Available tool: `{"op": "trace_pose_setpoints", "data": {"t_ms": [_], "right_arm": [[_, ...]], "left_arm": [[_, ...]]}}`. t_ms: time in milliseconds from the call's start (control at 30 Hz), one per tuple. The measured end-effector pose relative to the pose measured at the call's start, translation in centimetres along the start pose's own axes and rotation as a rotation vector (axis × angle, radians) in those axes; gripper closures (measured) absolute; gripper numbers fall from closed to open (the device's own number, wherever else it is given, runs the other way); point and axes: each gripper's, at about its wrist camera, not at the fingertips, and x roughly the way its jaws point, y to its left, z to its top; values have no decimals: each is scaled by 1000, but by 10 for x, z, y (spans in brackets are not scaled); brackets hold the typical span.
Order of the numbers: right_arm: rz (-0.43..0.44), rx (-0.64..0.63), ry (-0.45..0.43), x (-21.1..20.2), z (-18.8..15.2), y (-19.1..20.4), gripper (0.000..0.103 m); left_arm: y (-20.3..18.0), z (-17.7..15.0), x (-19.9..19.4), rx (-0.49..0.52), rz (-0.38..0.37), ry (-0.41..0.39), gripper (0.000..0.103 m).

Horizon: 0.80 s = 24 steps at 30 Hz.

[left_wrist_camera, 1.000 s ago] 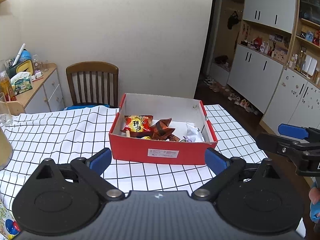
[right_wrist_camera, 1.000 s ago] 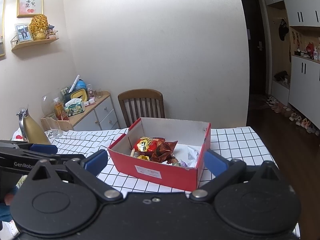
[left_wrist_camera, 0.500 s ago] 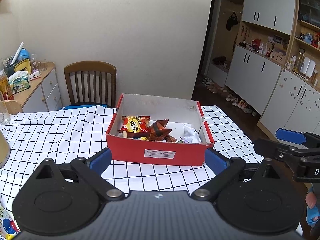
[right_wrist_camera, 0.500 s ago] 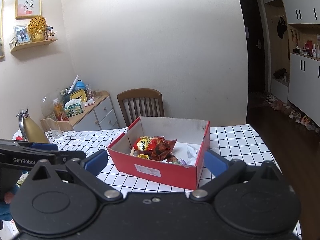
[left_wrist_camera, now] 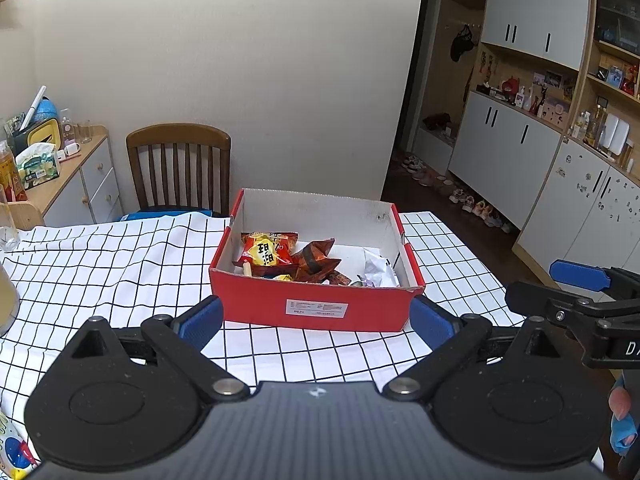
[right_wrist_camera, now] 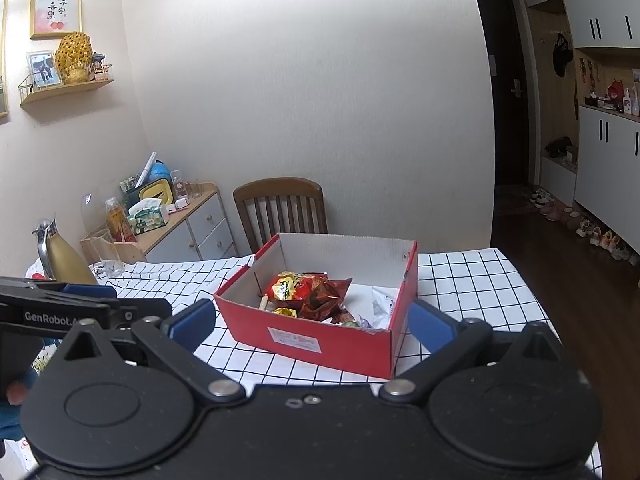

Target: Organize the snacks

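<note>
Snack packets sit heaped in a red cardboard box (left_wrist_camera: 316,307) with a white inside, which rests on the checked cloth of the counter (left_wrist_camera: 100,272). Within the box, a red-and-yellow bag (left_wrist_camera: 269,249) lies toward its left wall, a crumpled dark reddish-brown wrapper (left_wrist_camera: 316,265) is touching that bag near the box's middle, and a white packet (left_wrist_camera: 378,270) lies against its right wall; smaller pieces along the box's near wall are too small to name. A white label marks the box's near face. Left tongs (left_wrist_camera: 316,320) are spread wide just in front of the box, their blue pads level with its near corners, pinching nothing. Right tongs (right_wrist_camera: 310,326) are likewise spread wide and empty, facing the box's near right corner. A wooden chair (left_wrist_camera: 180,168) stands behind the box. Only the left view shows the white cupboards (left_wrist_camera: 516,148) off to the box's right; only the right view shows a gold jug (right_wrist_camera: 64,256) and a wall shelf (right_wrist_camera: 66,88) off to the box's left.
</note>
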Motion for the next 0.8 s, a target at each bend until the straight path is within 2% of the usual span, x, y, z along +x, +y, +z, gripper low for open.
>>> {"op": "trace_pose_setpoints", "data": {"t_ms": [800], "right_arm": [[-6,-5,30,-2,-5,2,0]], "left_arm": [[-1,-5,5,-10,-6,36,3]]}}
